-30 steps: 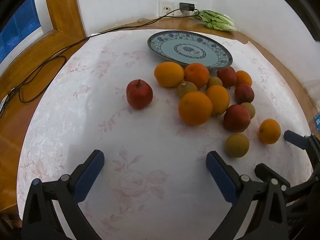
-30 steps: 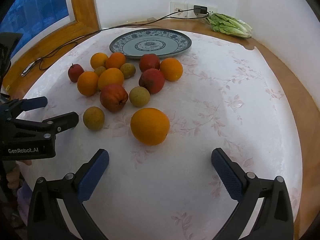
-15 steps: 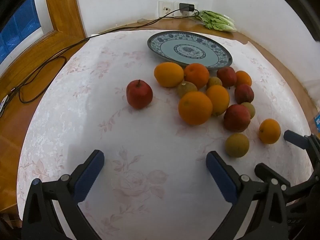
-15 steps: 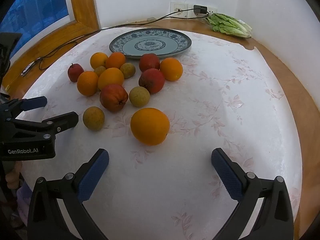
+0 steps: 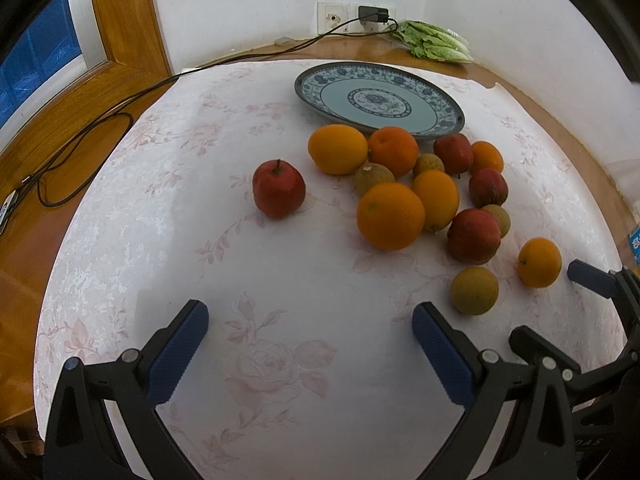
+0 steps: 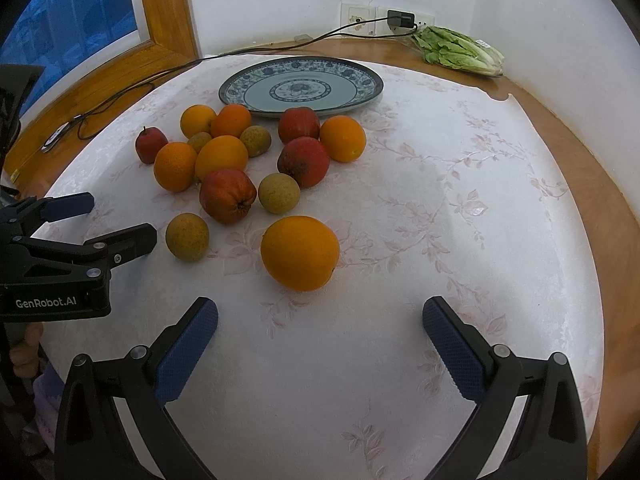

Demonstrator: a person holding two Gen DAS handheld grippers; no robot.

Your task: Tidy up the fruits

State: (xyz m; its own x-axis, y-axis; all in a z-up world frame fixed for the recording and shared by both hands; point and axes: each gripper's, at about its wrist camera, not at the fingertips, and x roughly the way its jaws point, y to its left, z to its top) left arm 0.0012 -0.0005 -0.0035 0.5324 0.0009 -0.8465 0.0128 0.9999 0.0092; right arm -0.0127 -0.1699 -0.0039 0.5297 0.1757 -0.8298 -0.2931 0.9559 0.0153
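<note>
Several oranges, red apples and small brown-green fruits lie loose on the white floral tablecloth in front of an empty blue patterned plate [image 5: 380, 98] [image 6: 300, 86]. One red apple [image 5: 279, 189] lies apart at the left. A large orange [image 6: 300, 253] lies nearest my right gripper [image 6: 320, 316], which is open and empty just behind it. My left gripper [image 5: 310, 320] is open and empty over bare cloth. A brown-green fruit [image 5: 474, 290] lies just past its right finger. The right gripper shows in the left wrist view [image 5: 560, 308], and the left gripper in the right wrist view [image 6: 108, 222].
A bag of lettuce [image 6: 460, 50] lies at the back right by the wall. A black cable [image 5: 120, 108] runs from a wall socket [image 5: 372, 14] across the wooden sill at the left. The round table's wooden rim [image 6: 592, 176] shows at the right.
</note>
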